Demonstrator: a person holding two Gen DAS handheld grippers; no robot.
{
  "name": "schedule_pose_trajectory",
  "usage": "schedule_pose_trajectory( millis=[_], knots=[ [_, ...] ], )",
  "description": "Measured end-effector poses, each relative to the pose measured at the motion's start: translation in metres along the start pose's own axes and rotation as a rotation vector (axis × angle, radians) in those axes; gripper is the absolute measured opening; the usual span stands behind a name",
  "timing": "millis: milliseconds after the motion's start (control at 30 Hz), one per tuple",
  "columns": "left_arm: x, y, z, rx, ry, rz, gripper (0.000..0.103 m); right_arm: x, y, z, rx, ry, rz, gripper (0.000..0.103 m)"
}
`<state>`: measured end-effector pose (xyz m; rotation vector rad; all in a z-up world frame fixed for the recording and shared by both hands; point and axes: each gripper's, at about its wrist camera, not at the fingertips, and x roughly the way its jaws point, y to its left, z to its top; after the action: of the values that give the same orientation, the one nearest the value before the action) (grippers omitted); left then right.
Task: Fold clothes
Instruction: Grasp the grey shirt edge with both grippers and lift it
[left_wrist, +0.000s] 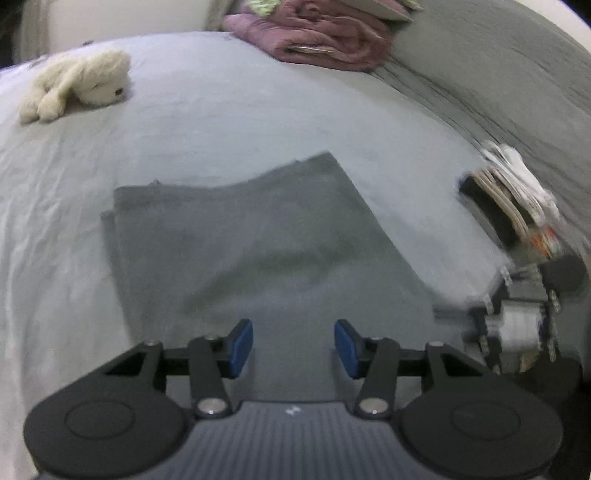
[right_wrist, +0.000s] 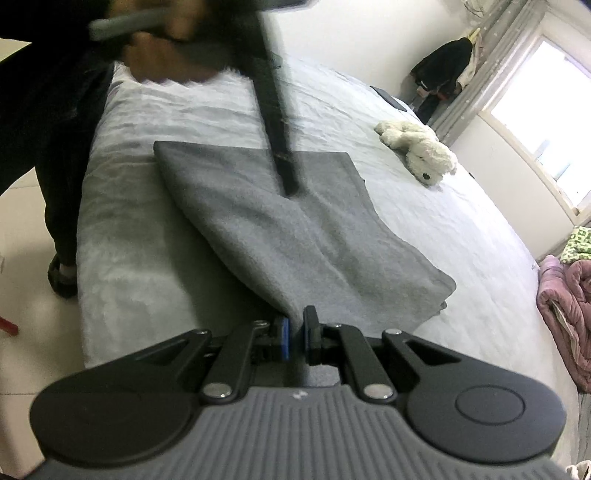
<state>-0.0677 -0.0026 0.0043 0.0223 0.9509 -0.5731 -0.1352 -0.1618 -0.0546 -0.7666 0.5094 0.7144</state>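
Observation:
A grey folded cloth lies flat on the pale bed sheet. My left gripper hovers over its near edge, open, with nothing between its blue pads. In the right wrist view the same cloth stretches away from my right gripper, which is shut on the cloth's near corner and lifts it slightly. A hand holds the left gripper over the far side of the cloth, its black fingers blurred. The right gripper's blurred body shows at the cloth's right edge.
A white plush toy lies further up the bed. A pink quilt and a grey blanket are bunched at the head end. A stack of magazines sits beside the cloth. A person's leg stands by the bed edge.

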Motion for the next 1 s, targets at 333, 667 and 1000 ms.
schedule_pose_trajectory(
  millis=[333, 667, 1000],
  knots=[
    [-0.034, -0.037, -0.052, 0.342, -0.039, -0.029, 0.06, -0.004, -0.014, 0.001, 0.084, -0.032, 0.011, 0.007],
    [0.012, -0.089, -0.084, 0.712, -0.048, 0.298, 0.065, -0.014, -0.031, 0.002, 0.131, -0.059, 0.006, 0.007],
    [0.004, -0.065, -0.086, 0.713, -0.033, 0.393, 0.034, -0.016, -0.036, -0.002, 0.149, -0.063, -0.01, 0.007]
  ],
)
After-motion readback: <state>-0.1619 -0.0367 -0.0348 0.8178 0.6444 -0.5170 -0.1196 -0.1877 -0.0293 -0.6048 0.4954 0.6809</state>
